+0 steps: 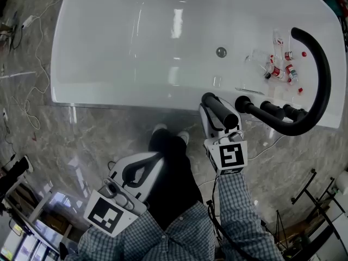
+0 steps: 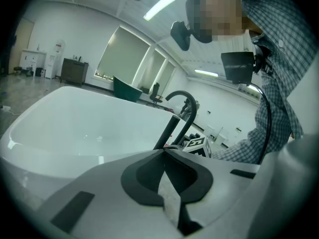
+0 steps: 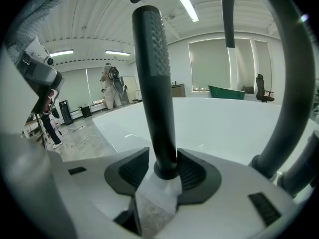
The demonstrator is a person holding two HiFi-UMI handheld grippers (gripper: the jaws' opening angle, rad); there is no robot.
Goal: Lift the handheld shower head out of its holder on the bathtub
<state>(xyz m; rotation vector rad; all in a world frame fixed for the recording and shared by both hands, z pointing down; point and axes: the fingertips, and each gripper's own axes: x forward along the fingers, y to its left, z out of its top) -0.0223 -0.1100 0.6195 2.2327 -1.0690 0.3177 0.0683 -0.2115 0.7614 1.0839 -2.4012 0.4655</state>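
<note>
Right gripper view: shower head (image 3: 157,83) stands upright on the rim of the tub (image 1: 109,48), its foot in a black collar. It sits between the jaws of the right gripper (image 3: 164,172), which are spread and not clamping it. Curved spout (image 1: 321,75) rises just beside. Left gripper (image 1: 155,157) hangs over the floor, well apart, jaws closed on nothing.

The bathtub (image 1: 109,64) runs off the top of the head view, so its far side is out of sight. The small bottles (image 1: 277,70) in its corner are too tiny to read. In the right gripper view, the curved black tap (image 3: 294,93) is cut off at the top. What the shower head (image 3: 155,83) stands in is hidden by the right claw (image 3: 164,176).
</note>
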